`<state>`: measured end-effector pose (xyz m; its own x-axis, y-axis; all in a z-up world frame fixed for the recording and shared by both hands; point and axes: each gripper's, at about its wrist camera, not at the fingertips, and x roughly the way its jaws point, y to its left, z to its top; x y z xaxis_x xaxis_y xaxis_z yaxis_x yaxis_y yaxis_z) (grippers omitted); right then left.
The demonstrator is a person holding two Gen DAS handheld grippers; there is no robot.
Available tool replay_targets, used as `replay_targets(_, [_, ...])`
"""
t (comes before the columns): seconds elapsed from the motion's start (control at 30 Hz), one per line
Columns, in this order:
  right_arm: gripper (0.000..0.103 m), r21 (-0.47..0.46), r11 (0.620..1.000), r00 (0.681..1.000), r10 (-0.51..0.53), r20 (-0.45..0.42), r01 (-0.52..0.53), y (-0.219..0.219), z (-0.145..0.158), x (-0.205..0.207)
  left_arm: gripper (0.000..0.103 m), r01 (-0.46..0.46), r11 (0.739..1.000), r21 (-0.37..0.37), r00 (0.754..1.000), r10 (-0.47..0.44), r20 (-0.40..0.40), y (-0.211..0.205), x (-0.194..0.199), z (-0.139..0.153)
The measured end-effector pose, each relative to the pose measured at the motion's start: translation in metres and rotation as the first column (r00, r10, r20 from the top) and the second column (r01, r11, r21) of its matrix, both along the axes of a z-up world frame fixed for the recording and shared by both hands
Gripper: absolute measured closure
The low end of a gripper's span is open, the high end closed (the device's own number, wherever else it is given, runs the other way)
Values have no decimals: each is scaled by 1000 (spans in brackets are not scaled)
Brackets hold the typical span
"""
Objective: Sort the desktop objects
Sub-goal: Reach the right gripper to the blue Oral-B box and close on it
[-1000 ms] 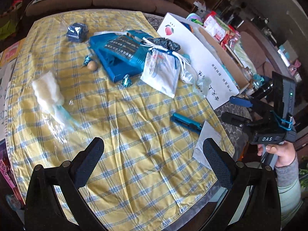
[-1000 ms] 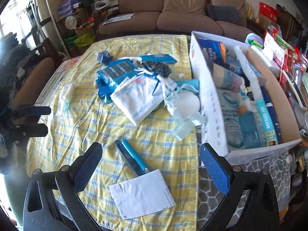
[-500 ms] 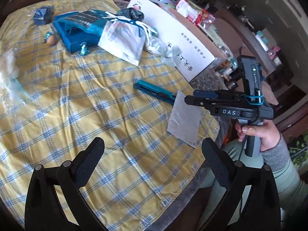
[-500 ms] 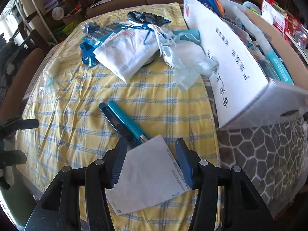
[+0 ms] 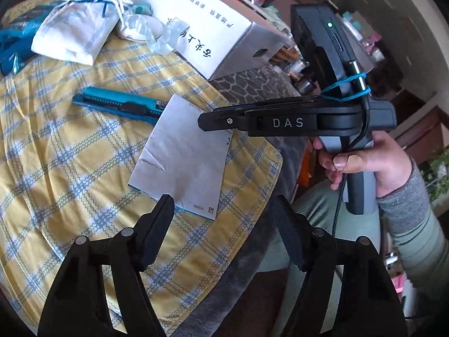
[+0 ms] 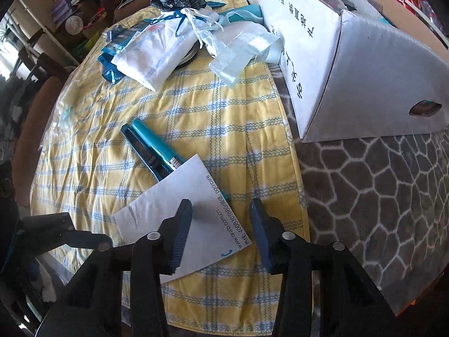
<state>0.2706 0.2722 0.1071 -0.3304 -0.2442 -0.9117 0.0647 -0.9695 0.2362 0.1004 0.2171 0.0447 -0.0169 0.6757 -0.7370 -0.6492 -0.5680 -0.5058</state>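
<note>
Narrowing over the white card [image 6: 179, 210] at the counter's [image 6: 196, 106] six-o'clock edge, the right gripper [image 6: 220, 231] fingers, part-open and empty like the left gripper [image 5: 221, 233], should pinch its overhanging edge squarely.

The knife [image 6: 153, 148] slips its near end under the card [image 6: 182, 216], so the tip is hidden. The box [image 6: 364, 64] runs off the top right edge, contents barely showing. Upper left, the blue packet [image 5: 11, 47] is cut by the frame. The card's small print is unreadable in the left view.
</note>
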Motion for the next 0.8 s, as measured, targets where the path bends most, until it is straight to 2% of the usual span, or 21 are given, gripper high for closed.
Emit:
replay_targets(0.1, [81, -30, 999, 1000, -11, 18, 11, 6, 1, 2, 34, 56, 997, -58, 994, -61, -91, 10, 8, 0])
replay_targets(0.17, [81, -88, 996, 999, -27, 35, 30, 11, 1, 3, 34, 79, 991, -110, 986, -95, -141, 17, 11, -5])
replay_targets(0.27, [81, -183, 981, 997, -50, 65, 61, 19, 1, 4, 32, 98, 985, -142, 976, -123, -179, 20, 16, -9])
replay_targets(0.43, [81, -337, 938, 993, -52, 104, 84, 23, 8, 7, 32, 75, 977, -199, 957, -127, -262, 24, 21, -9])
replay_targets(0.53, [81, -417, 906, 993, -20, 118, 68, 14, 16, 11, 32, 27, 977, -210, 946, -92, -310, 24, 22, -9])
replay_targets(0.57, [81, -417, 907, 992, -10, 125, 62, 9, 17, 12, 32, 15, 980, -197, 947, -77, -311, 22, 21, -9])
replay_targets(0.67, [81, -311, 950, 992, 15, 129, 26, -8, 16, 14, 31, -5, 986, -164, 956, -44, -290, 17, 16, -11])
replay_targets(0.7, [81, -338, 941, 991, 15, 132, 31, -10, 13, 14, 31, -15, 986, -165, 954, -36, -298, 16, 16, -10])
replay_targets(0.73, [85, -399, 916, 989, 10, 146, 50, -10, 11, 14, 29, -18, 987, -157, 953, -31, -302, 15, 16, -9])
replay_targets(0.8, [86, -504, 859, 987, -3, 162, 85, -12, 13, 13, 22, -32, 989, -146, 947, -16, -320, 12, 17, -5])
